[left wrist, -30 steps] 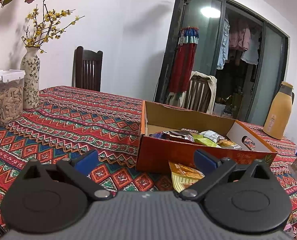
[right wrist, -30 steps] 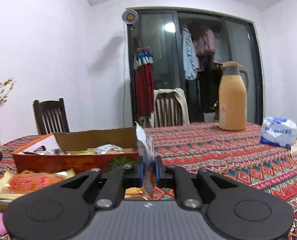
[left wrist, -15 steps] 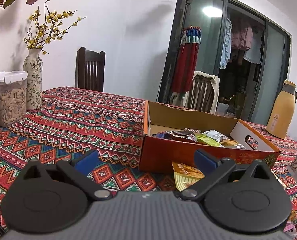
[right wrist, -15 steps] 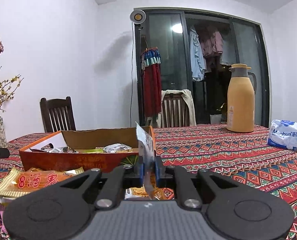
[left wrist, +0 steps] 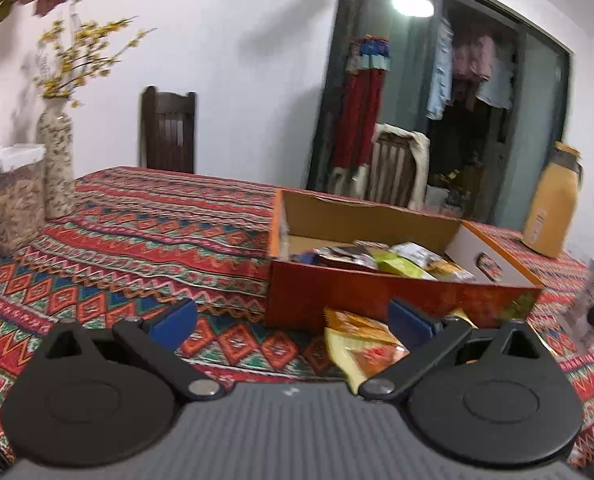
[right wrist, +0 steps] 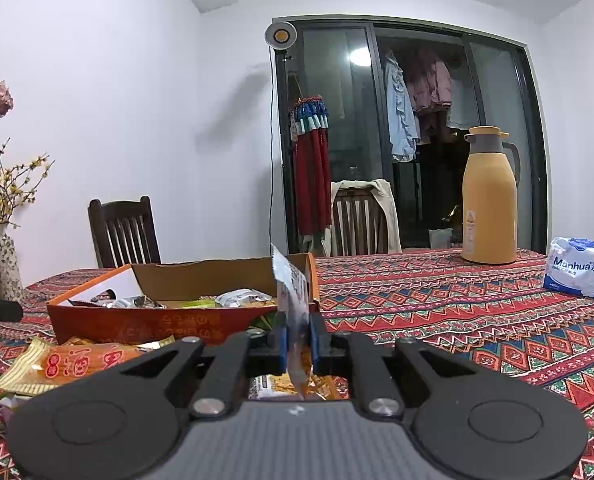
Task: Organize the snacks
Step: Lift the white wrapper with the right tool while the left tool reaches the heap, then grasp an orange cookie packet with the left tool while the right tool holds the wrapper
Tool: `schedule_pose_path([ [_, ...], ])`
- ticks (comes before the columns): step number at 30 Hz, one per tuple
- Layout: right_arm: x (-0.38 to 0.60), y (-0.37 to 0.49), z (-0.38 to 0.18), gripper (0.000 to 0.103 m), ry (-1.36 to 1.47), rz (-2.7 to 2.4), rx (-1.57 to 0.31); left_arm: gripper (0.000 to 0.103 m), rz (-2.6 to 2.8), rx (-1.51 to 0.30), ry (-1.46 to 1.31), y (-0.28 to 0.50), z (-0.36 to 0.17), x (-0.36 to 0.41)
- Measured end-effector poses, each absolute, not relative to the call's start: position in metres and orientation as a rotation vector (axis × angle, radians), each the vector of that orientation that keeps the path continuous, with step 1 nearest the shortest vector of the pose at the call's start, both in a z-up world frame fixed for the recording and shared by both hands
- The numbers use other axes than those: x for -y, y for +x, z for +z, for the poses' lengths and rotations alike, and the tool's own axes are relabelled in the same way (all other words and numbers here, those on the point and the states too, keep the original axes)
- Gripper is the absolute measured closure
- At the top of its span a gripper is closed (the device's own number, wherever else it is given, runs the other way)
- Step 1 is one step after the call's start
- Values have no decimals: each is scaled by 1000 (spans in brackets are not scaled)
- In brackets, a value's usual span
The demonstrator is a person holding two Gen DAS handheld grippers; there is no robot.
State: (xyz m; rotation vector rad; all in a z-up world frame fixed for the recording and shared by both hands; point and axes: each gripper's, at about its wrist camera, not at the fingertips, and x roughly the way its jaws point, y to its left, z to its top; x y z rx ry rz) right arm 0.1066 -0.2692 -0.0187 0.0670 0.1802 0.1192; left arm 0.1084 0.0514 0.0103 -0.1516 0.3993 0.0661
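Pinching that thin snack packet (right wrist: 293, 304) edge-on, your right gripper (right wrist: 297, 338) has its blue pads clamped on the film — pkt stands upright between them, just in front of the near right corner of the cardboard box (right wrist: 145, 322). Judging by the look, it's light, floppy, crinkly foil/plastic; slippery too, so it could slide out if you swing fast. You've got it low on the body w/ the top flapping free above the pads; a sealed seam would prob. hold better than the puffy middle. Contents may crush, so don't squeeze harder than needed.

Your left gripper (left wrist: 293, 320) is spread wide, nothing between the pads. Just beyond its right finger lies an orange-yellow packet (left wrist: 361, 340) flat on the tablecloth (left wrist: 145, 240), touching or nearly touching the box's near wall. Flat and soft, that one — looks best taken by a raised edge or corner, not from above.

Box already holds several wrapped snacks (left wrist: 389, 258). Farther out: a seed jar (left wrist: 13, 200) and vase (left wrist: 57, 164) far left, a yellow thermos (right wrist: 489, 200) and a tissue pack (right wrist: 581, 268) far right.
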Motion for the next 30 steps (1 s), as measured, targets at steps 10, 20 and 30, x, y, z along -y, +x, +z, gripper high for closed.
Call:
schedule_pose_path([
  [10, 275, 98, -19, 92, 99, 133, -176, 0, -102, -489, 52, 130, 15, 2],
  [20, 289, 82, -23, 92, 154, 152, -196, 0, -243, -649, 165, 165, -7, 29],
  [30, 293, 80, -25, 92, 182, 194, -200, 58, -246, -655, 142, 139, 1, 28],
])
